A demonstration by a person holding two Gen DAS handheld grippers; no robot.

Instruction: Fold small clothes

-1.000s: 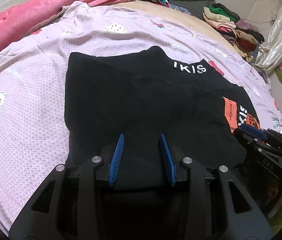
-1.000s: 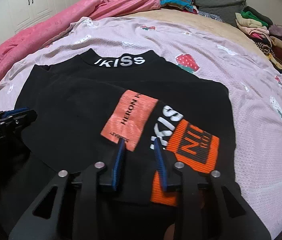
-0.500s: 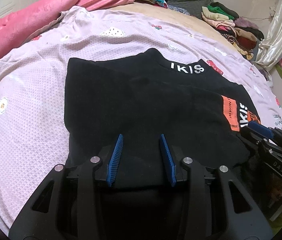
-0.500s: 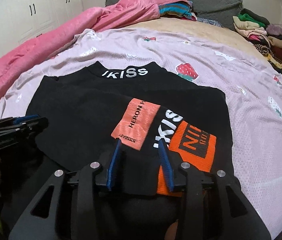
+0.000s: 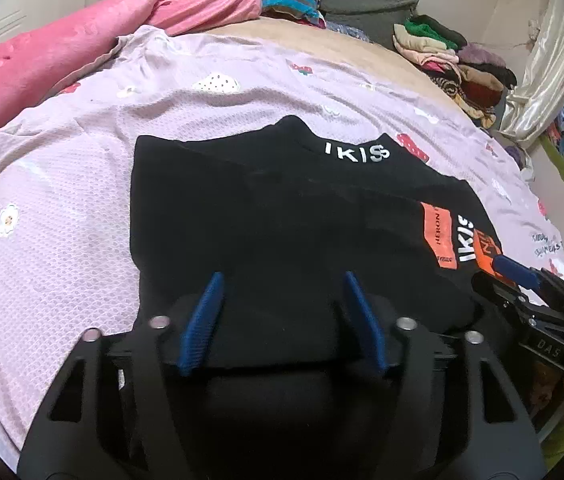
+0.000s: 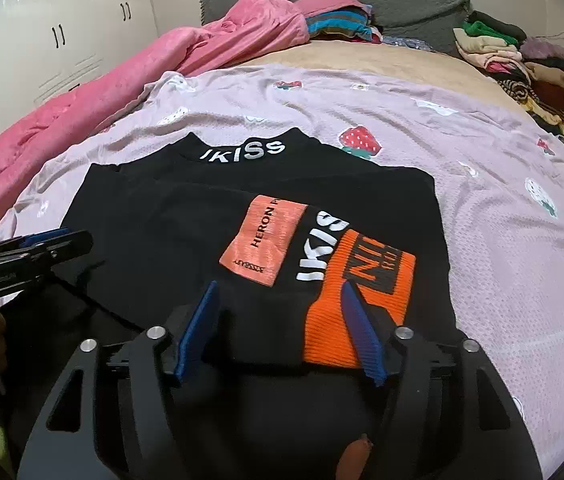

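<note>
Both tools (image 5: 282, 316) (image 6: 278, 324) angled over sweater (image 6: 186, 240)

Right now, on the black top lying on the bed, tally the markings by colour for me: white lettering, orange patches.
White lettering: 2, the collar print and the print between the patches on the black top.
Orange patches: 2, the paler patch and the ribbed bright patch.
Total: 4

Black top (image 5: 282, 216) between opening tool (image 5: 282, 316)
</note>
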